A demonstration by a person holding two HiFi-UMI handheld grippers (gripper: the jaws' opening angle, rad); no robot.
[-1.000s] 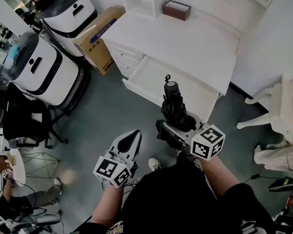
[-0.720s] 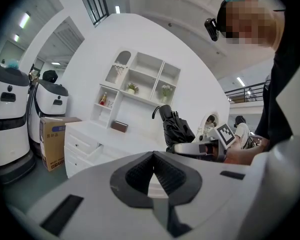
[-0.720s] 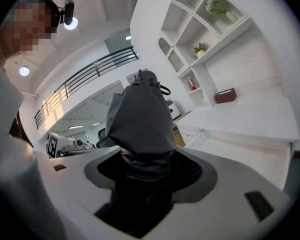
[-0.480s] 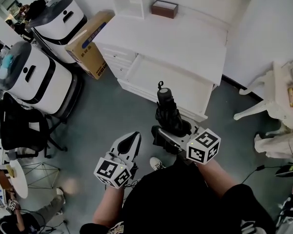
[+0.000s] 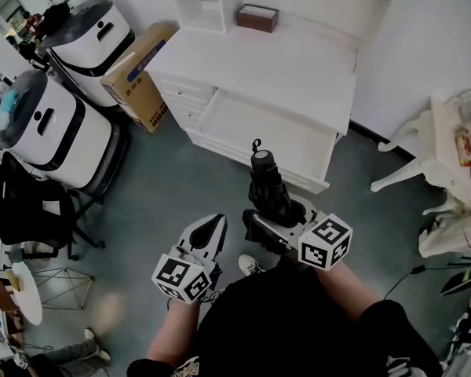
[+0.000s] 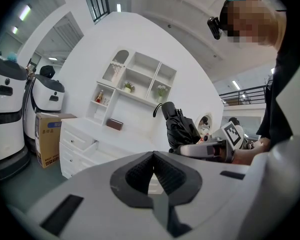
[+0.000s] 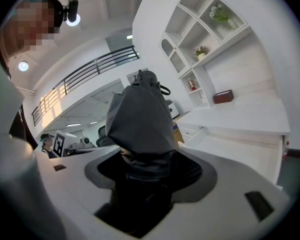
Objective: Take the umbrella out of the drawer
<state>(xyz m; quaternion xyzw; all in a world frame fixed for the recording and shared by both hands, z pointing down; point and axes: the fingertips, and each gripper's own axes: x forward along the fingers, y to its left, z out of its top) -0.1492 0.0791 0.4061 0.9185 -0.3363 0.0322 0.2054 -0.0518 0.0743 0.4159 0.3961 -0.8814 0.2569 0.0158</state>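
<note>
Black and folded, the umbrella (image 5: 268,185) stands upright in the right hand-held gripper (image 5: 281,214), whose jaws are clamped on its lower end, with the strap loop at the top. The left hand-held gripper (image 5: 213,225) hangs beside it over the grey floor (image 5: 173,187), jaws pressed together on nothing. Beyond them the white drawer (image 5: 255,132) is pulled open under the tabletop (image 5: 282,61) and looks bare; the umbrella is held clear of it, near the person's body. The removal itself appears done, and what is left is likely only setting the umbrella down or shutting the drawer. A cardboard box (image 5: 137,73) beside the tabletop carries blue print too small to read. The only clear markings are the black-and-white squares on the gripper cubes.
</note>
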